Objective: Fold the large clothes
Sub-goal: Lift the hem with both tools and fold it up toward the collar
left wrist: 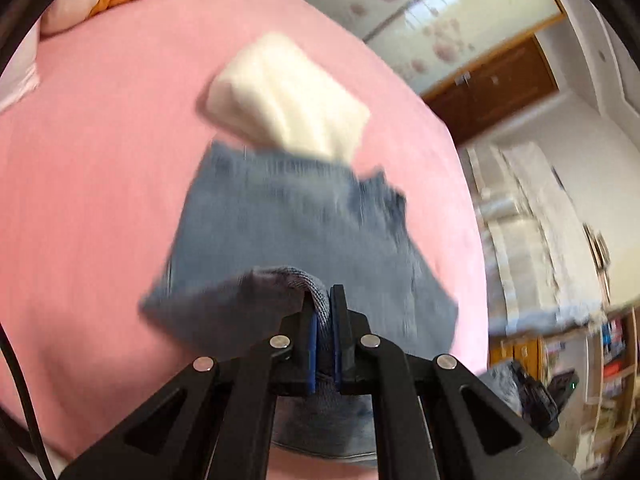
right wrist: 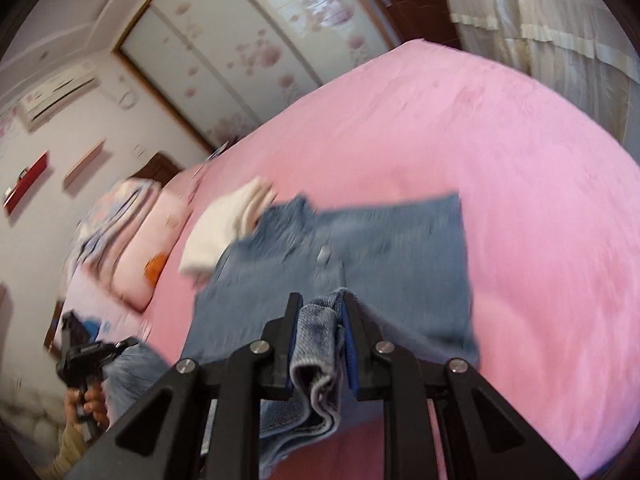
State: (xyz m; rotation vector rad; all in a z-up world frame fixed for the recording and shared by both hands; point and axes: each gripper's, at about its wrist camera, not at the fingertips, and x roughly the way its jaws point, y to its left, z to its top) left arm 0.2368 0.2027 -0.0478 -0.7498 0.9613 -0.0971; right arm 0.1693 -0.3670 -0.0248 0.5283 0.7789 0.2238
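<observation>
Both black two-finger grippers, left (left wrist: 323, 308) and right (right wrist: 320, 312), pinch folds of blue denim garment (left wrist: 288, 220) above pink bedsheet (left wrist: 100, 160).

Bed (right wrist: 500, 160) under pink sheet. Wardrobe (right wrist: 224, 60) with frosted floral sliding doors behind it. Dark wooden door (left wrist: 496, 88) beside. Air conditioner (right wrist: 56, 94) high on white wall. Pale lace curtains (right wrist: 540, 12). Bookshelf (left wrist: 612, 360) at room edge.

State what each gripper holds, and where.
Both hold the denim garment: left gripper pinches a folded edge; right gripper clamps a bunched, layered edge.
</observation>
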